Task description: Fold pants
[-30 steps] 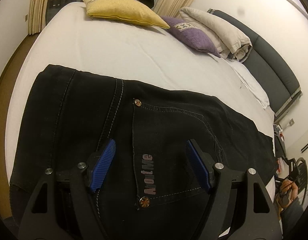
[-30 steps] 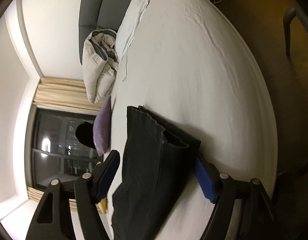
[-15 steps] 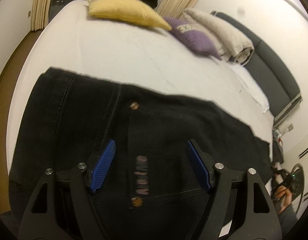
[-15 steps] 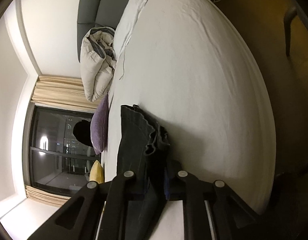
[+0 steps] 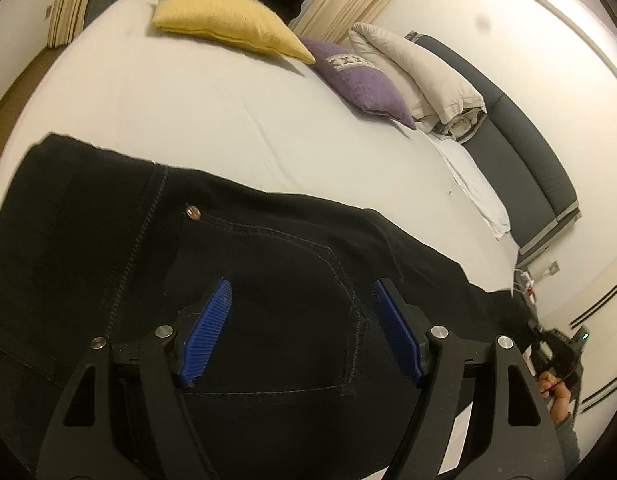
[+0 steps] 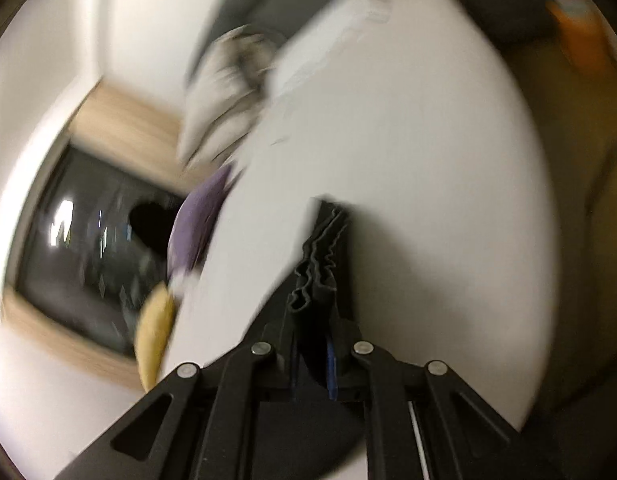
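My right gripper [image 6: 314, 344] has just clamped shut on the pants' [image 5: 268, 280] bunched hem, lifting it off the bed [image 5: 188, 112]. My left gripper [image 5: 302, 332] hovers wide open above the near back pocket.

A wide bed with a white sheet [image 5: 212, 112] fills the room. At its far edge lie a yellow cushion [image 5: 224, 28] and a purple cushion [image 5: 360, 80], beside a rolled cream duvet [image 5: 424, 80]. A dark grey padded headboard [image 5: 524, 160] lines the right white wall [image 5: 508, 40]. Beige curtains [image 5: 340, 4] frame a dark night window [image 6: 92, 248].
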